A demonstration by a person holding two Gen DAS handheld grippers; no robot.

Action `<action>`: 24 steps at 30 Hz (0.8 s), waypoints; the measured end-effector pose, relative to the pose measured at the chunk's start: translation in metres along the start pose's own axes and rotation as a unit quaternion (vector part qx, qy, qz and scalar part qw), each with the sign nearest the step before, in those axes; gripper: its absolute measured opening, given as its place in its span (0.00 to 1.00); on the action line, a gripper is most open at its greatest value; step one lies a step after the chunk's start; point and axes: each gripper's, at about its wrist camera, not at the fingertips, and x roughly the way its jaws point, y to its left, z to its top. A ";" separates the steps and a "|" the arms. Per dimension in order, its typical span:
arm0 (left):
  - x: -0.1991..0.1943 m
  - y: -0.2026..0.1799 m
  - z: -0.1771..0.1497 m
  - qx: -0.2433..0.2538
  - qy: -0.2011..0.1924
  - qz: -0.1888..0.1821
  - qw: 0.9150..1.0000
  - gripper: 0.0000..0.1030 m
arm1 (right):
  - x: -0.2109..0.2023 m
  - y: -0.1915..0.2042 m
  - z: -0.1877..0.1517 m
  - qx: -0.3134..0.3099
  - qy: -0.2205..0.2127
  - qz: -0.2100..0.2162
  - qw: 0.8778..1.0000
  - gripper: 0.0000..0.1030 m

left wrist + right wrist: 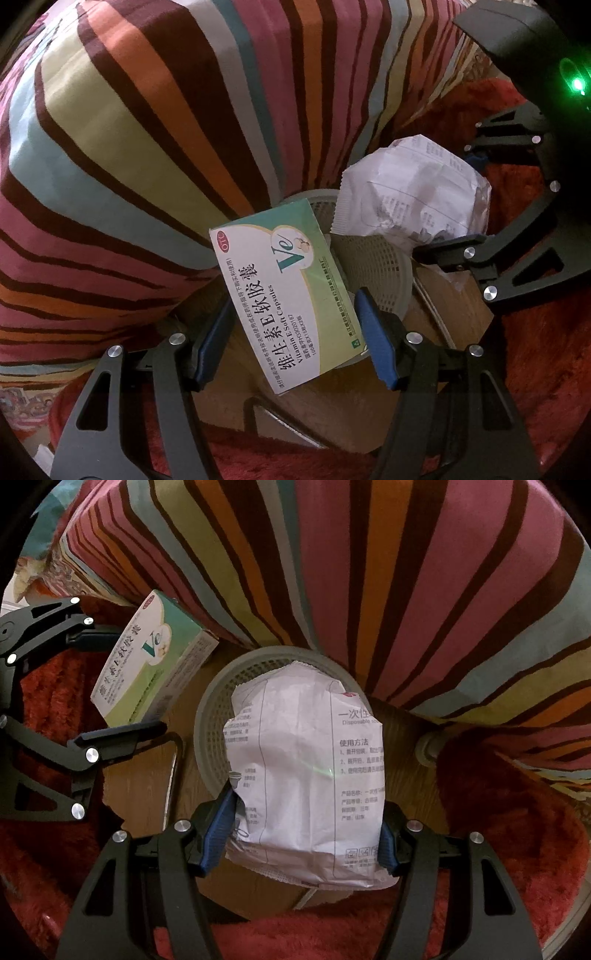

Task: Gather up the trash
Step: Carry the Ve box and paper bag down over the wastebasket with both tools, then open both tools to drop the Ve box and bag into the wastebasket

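Observation:
My left gripper point(291, 339) is shut on a green and white vitamin E capsule box point(284, 295) and holds it above the floor, beside a grey mesh basket point(373, 266). The box also shows in the right wrist view point(147, 664), held in the left gripper point(110, 683). My right gripper point(306, 834) is shut on a crumpled white printed paper bag point(306, 768) and holds it right over the grey mesh basket point(210, 709). In the left wrist view the bag point(413, 192) hangs above the basket, held in the right gripper point(461, 206).
A large striped cushion point(147, 147) presses against the basket's far side and fills the upper part of both views point(369, 572). The basket stands on a wooden floor point(410, 786) edged by a red shaggy rug point(517, 830). A flat cardboard piece point(450, 306) lies by the basket.

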 end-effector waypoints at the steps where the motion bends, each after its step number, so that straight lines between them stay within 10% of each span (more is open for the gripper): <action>1: 0.001 0.000 0.001 0.001 0.003 -0.001 1.000 0.63 | 0.002 0.000 0.000 0.000 0.003 0.001 1.000 0.60; 24: 0.055 0.015 0.033 -0.006 0.093 -0.024 0.995 0.63 | 0.068 -0.006 0.044 -0.012 0.095 -0.018 0.995 0.60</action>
